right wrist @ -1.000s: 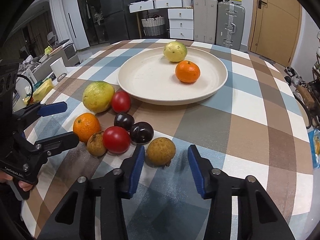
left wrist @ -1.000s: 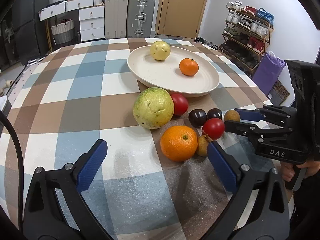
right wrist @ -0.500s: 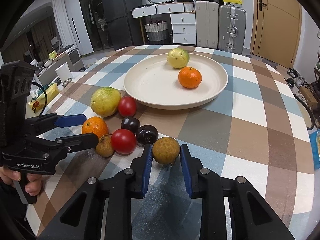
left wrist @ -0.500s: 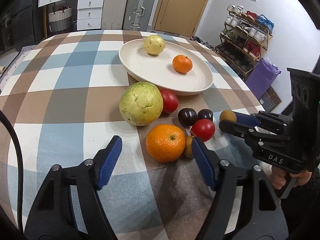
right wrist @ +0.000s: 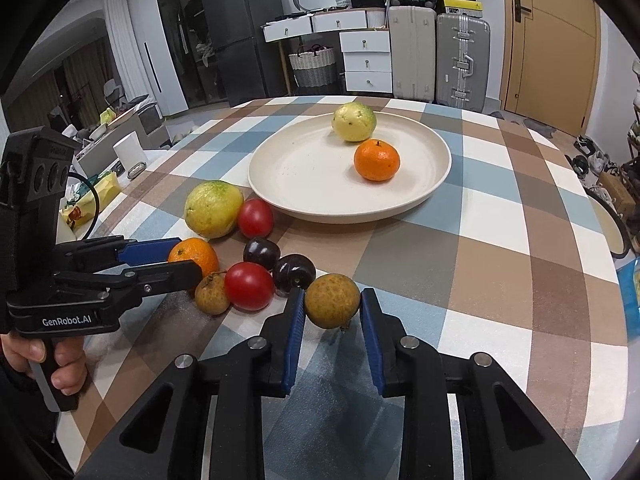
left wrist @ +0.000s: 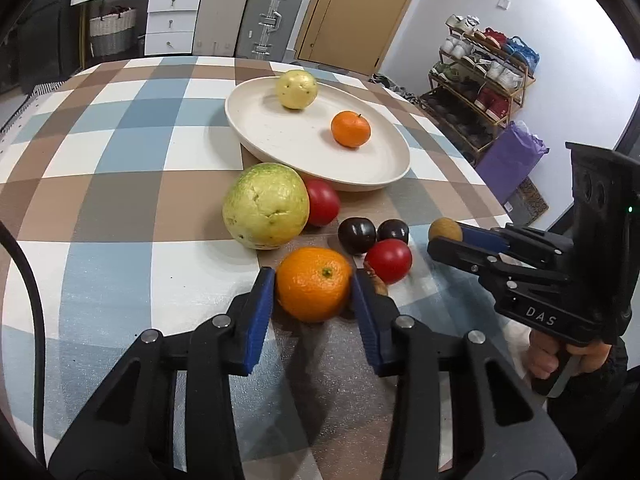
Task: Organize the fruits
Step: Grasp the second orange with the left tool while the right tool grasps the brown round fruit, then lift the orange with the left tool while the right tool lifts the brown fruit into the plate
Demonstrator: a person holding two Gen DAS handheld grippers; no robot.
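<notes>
Left to right across the checked tablecloth (right wrist: pixel 500 248), as the right wrist view lays it out.

Your left gripper (left wrist: pixel 314 286) comes in from the left edge with its blue pads pressed to both flanks of the large orange (left wrist: pixel 314 283), so it is clenched on that fruit. The orange looks to sit on the cloth, though the underside is hidden, so I can't say if it is lifted.

Just behind it lies the big green-yellow guava (right wrist: pixel 213 209), touching a red tomato (right wrist: pixel 255 218) on its right.

In front of those, a small brown longan (right wrist: pixel 211 294) sits against the near tomato (right wrist: pixel 249 285); two dark plums (right wrist: pixel 262 253) (right wrist: pixel 294 273) lie side by side just beyond.

Next, your right gripper (right wrist: pixel 332 307) grasps the larger brown fruit (right wrist: pixel 332 301) between its pads. That fruit is close beside the nearer plum; the left wrist view shows it at the gripper tips, with the cloth behind it.

Farther back and to the right stands the cream plate (right wrist: pixel 434 184), holding a yellow guava (right wrist: pixel 354 122) at its far side and a small orange (right wrist: pixel 377 160) nearer you, the two close together but apparently apart.
</notes>
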